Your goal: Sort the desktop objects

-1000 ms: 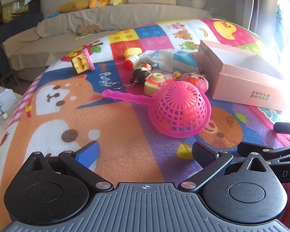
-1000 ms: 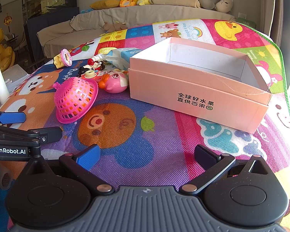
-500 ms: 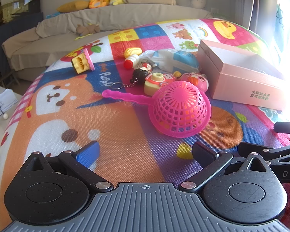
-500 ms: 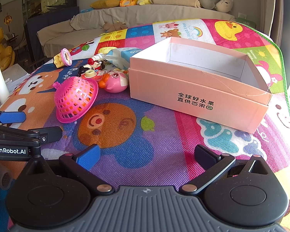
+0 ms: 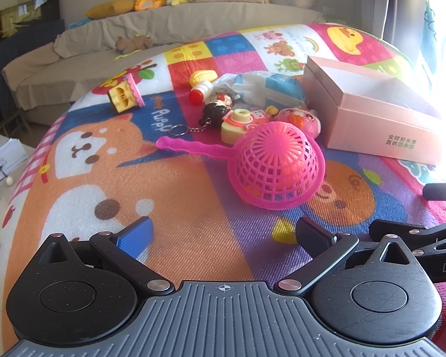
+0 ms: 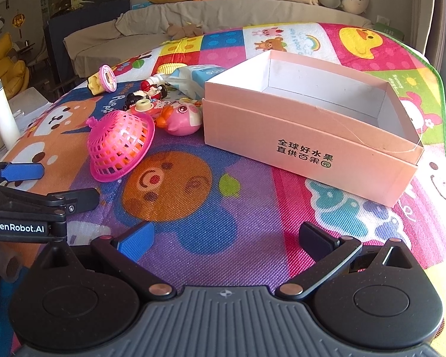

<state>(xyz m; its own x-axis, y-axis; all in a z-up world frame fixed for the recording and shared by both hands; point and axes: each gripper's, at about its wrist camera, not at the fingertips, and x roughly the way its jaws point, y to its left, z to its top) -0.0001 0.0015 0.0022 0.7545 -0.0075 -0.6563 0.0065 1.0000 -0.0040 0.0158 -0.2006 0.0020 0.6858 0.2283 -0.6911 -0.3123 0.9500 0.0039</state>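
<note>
A pink mesh scoop (image 5: 278, 166) (image 6: 120, 145) lies upside down on the colourful play mat, handle to the left. Behind it sits a cluster of toys: a pink pig toy (image 5: 300, 119) (image 6: 181, 117), a doll keychain (image 5: 217, 108), a toy camera (image 5: 238, 123), a small bottle (image 5: 200, 92), a toy corn (image 5: 203, 76) and a blue-white packet (image 5: 270, 87). A yellow-pink toy (image 5: 126, 96) lies apart at the left. The empty pink box (image 6: 312, 119) (image 5: 371, 113) stands at the right. My left gripper (image 5: 223, 235) and right gripper (image 6: 226, 236) are both open, low over the mat, holding nothing.
A beige sofa (image 6: 193, 15) with plush toys runs behind the mat. A white cylinder (image 6: 1, 110) stands at the left. The other gripper's fingers (image 6: 23, 172) show at the left edge of the right wrist view. Bare mat (image 5: 178, 214) lies in front of the scoop.
</note>
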